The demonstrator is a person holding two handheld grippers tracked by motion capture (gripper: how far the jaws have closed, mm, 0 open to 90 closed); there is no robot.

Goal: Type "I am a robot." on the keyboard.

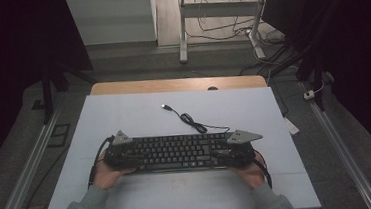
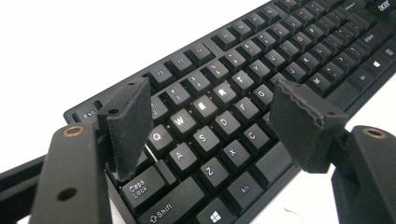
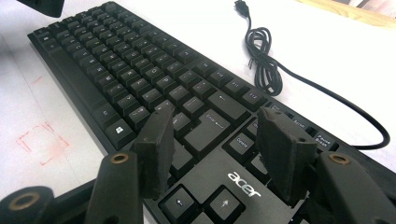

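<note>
At opposite ends of the keyboard (image 1: pixel 177 152), the left gripper (image 2: pixel 212 121) and right gripper (image 3: pixel 215 149) are hovering with jaws wide, holding nothing, apparently bracketing it for a balanced two-handed lift.

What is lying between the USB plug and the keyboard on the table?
In the high view, the keyboard's own black cable, partly coiled, lies between the USB plug and the keyboard.

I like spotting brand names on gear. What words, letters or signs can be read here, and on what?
"acer": on the keyboard, above its arrow keys.
"Enter", "Delete", "Pause Break": right-end keys.
"Caps Lock", "Shift", "Alt", "Esc": left-end keys.
"Q W E R T Y", "A S D F", "Z X C": letter keys.
Windows logo: bottom-row key.
High view legends: too small to read.
</note>
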